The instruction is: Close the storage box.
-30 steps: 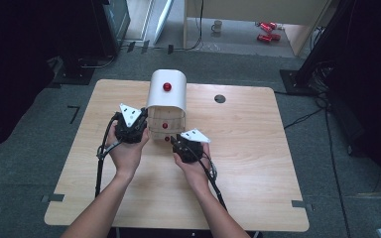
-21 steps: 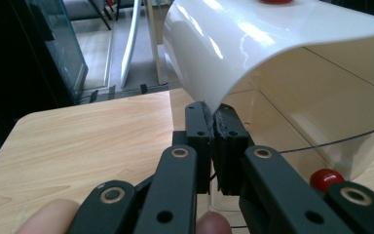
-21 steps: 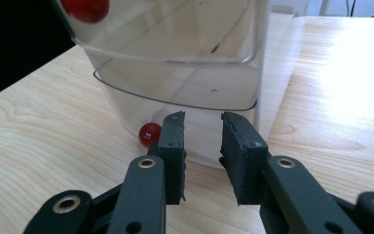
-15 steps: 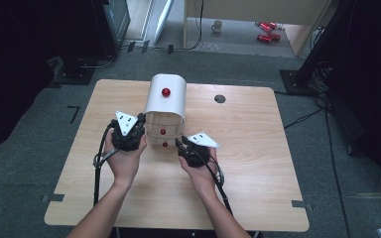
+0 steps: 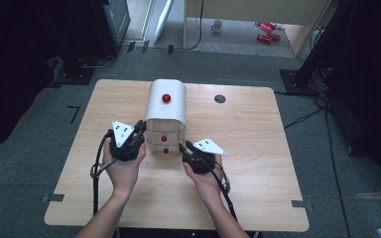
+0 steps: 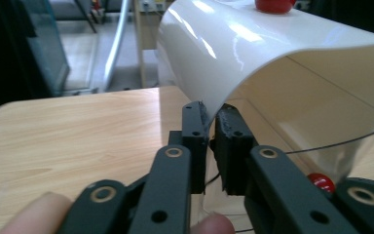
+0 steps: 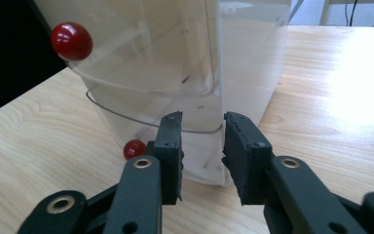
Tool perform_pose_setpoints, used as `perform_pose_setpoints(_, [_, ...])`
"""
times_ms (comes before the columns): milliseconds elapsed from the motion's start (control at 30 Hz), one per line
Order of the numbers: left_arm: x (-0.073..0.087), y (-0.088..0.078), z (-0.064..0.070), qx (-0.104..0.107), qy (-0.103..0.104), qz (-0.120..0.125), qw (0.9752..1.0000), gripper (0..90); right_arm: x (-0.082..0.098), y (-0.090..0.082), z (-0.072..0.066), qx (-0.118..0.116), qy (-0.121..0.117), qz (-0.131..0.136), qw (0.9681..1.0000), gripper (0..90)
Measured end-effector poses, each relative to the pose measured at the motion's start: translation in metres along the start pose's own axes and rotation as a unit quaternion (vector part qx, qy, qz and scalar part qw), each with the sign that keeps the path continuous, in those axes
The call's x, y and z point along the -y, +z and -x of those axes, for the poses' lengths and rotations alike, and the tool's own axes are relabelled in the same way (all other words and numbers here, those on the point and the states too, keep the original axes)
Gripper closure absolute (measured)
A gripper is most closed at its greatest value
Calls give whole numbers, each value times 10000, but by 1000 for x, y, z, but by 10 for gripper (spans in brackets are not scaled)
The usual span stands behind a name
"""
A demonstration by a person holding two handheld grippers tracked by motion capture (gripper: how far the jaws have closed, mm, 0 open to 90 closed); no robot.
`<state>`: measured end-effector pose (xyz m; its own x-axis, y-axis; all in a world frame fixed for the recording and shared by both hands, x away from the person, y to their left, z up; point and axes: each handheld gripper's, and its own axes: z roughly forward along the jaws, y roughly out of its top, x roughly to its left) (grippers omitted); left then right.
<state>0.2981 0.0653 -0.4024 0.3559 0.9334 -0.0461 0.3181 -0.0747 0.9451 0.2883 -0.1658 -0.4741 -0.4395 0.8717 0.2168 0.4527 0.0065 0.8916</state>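
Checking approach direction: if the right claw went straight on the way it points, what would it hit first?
Probably the clear bin's near corner wall, straight ahead of the right claw; its jaws stand apart with nothing between them. Depth is hard to judge.

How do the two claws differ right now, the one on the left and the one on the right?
The left claw pinches the edge of the white curved lid, while the right claw grips nothing: its jaws stand slightly apart and have just been opening. The left claw sits up at the lid's edge; the right claw points at the clear box lower down. Both are black, hand-held, and close to the box.
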Motion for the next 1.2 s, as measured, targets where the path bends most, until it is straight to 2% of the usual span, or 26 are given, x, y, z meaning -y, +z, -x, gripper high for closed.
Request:
perform_pose_setpoints(67, [0,-2,-1,73,27,7,10000,716,2,-5,2,-20,-27,-17,10000,655])
perform_pose_setpoints(133, [1,-5,-2,111,194,9,9997,577,3,-10,6,-58,-39,-50,10000,613])
perform_pose_setpoints(167, [1,-8,-4,235,174,14,9996,545,4,-13,8,-60,-71,-61,9999,593])
perform_pose_setpoints(233, [3,-11,-5,216,215,-60,9995,429,4,-19,12,-76,-129,-103,9998,542])
perform_pose_setpoints(333, [10,-18,-10,251,253,-58,9993,287,6,-28,19,-139,-195,-201,9995,469])
perform_pose_setpoints(467, [18,-26,-20,380,200,-101,9990,177,9,-39,27,-192,-275,-306,9990,356])
perform_pose_setpoints(533, [22,-30,-24,435,252,-130,9987,146,10,-45,33,-170,-268,-335,9989,277])
perform_pose_setpoints(633, [31,-33,-31,483,423,-333,9974,109,14,-54,44,-101,-225,-439,9987,162])
perform_pose_setpoints(867, [59,-44,-56,495,440,-773,9948,29,24,-77,74,220,-180,-595,9978,30])
perform_pose_setpoints(967, [72,-49,-63,463,601,-932,9927,0,29,-88,89,365,-175,-644,9971,0])
perform_pose_setpoints(1100, [88,-54,-73,402,683,-1153,9902,0,35,-101,106,669,-175,-674,9953,0])
perform_pose_setpoints(1200, [96,-57,-83,368,571,-1340,9886,0,38,-112,118,800,-156,-685,9943,0])
